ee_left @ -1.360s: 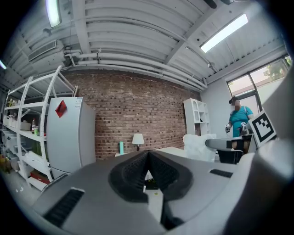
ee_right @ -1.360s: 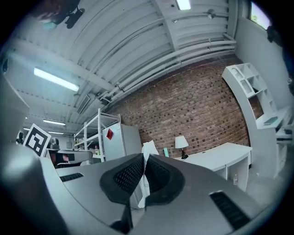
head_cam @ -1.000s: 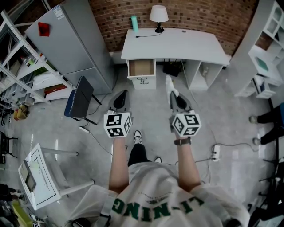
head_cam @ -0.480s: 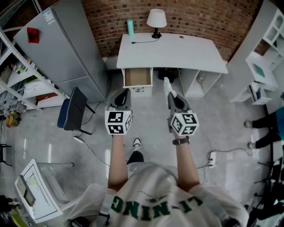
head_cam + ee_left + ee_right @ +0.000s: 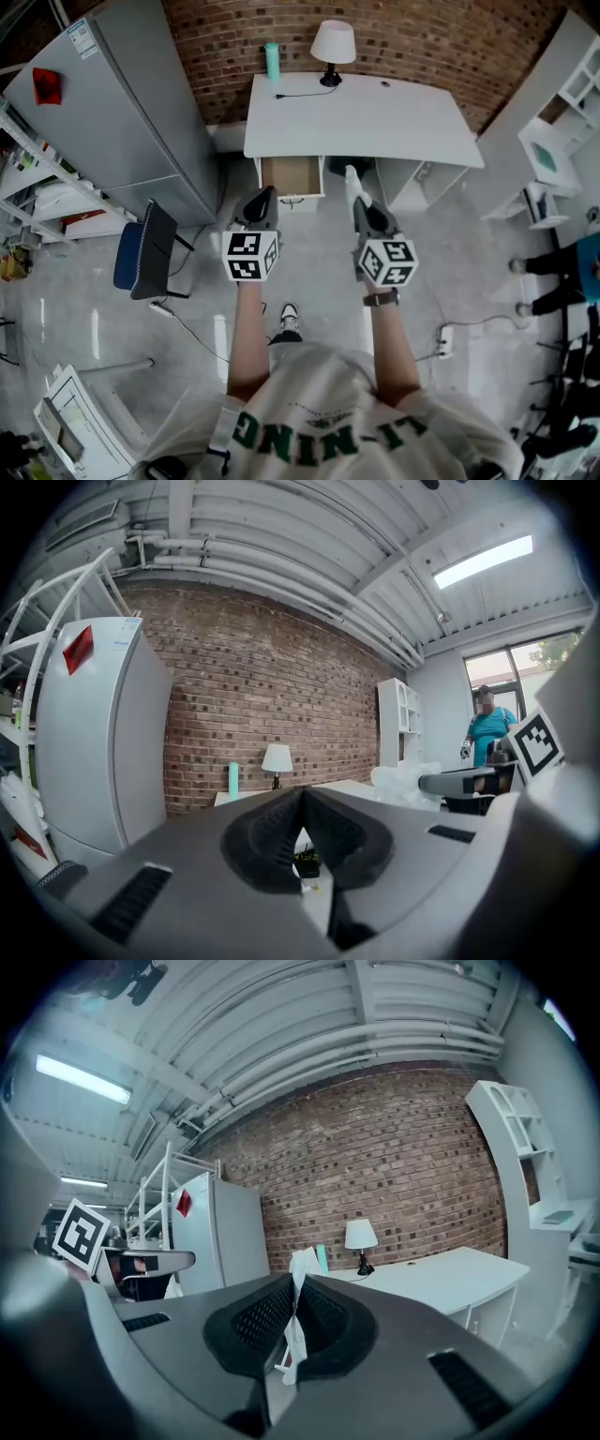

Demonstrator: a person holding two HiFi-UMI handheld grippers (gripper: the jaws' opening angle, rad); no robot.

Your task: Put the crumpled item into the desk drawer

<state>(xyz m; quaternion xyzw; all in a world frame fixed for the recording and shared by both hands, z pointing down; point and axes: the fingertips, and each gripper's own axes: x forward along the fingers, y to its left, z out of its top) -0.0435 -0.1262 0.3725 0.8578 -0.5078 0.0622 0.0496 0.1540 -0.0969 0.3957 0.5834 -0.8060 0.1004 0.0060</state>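
Right gripper (image 5: 295,1290) has its jaws pinched on the crumpled item (image 5: 300,1269), a white wad sticking out past the tips toward 12 o'clock in head view (image 5: 351,177). Left gripper (image 5: 302,797) has its jaws pressed together with nothing between them. The open desk drawer (image 5: 291,174) is at 12 o'clock from the left gripper, under the white desk (image 5: 375,117); lamp (image 5: 333,42) at the desk's 12 o'clock edge.

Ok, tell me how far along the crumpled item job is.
Done: the desk drawer stands open, and the crumpled item is picked up. In hand: the right gripper is shut on it, short of the desk. To do: reach the drawer and drop it in. The left gripper is shut, empty.
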